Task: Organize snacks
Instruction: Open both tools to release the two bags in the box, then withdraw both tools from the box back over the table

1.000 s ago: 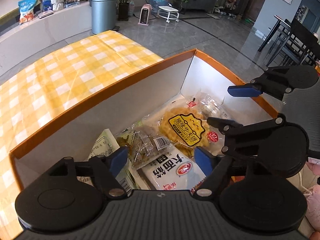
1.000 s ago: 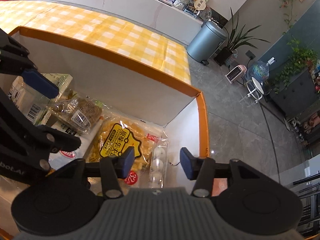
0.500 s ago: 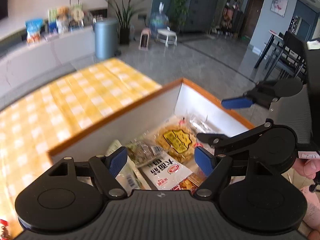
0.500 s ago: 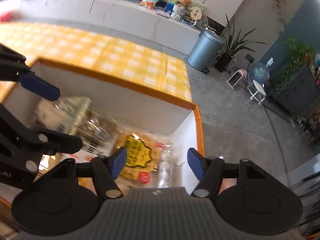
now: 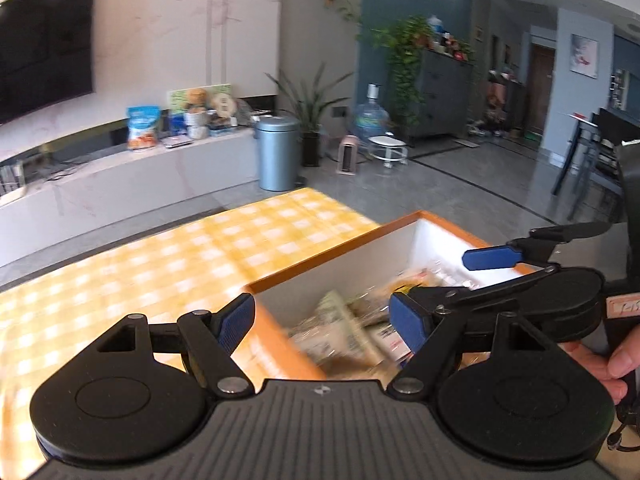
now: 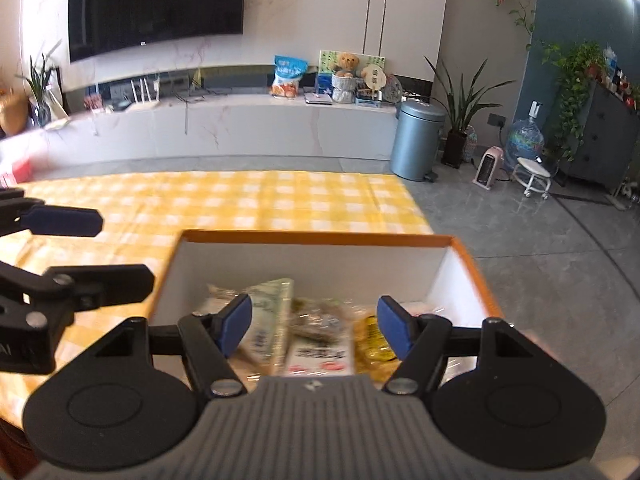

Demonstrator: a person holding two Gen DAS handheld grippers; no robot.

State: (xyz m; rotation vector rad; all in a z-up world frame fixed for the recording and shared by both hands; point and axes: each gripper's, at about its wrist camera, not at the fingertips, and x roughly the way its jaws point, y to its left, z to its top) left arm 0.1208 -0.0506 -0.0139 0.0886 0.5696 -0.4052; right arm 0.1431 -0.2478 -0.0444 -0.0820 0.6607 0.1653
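An orange-rimmed white box [image 5: 320, 258] stands on the table with several snack packets [image 5: 340, 332] lying in it, blurred in the left wrist view. The right wrist view shows the box [image 6: 312, 237] holding a pale green packet [image 6: 268, 320], a white packet with a red label [image 6: 320, 356] and a yellow packet [image 6: 370, 344]. My left gripper [image 5: 322, 320] hangs open above the box's near left corner, holding nothing. My right gripper [image 6: 315, 324] is open over the box's near side, also empty. Each gripper shows in the other's view: the right gripper [image 5: 452, 276] and the left gripper [image 6: 100, 248].
A yellow checked tablecloth [image 5: 160, 264] covers the table left of and beyond the box. The table ends just right of the box, above a grey floor [image 6: 540, 248]. A hand [image 5: 604, 364] grips the right tool. A grey bin [image 6: 418, 140] and a low counter stand far behind.
Both grippers have lifted and tipped upward away from the packets, so the room now fills the upper views. The right jaws have spread wider. The left jaws kept their width.
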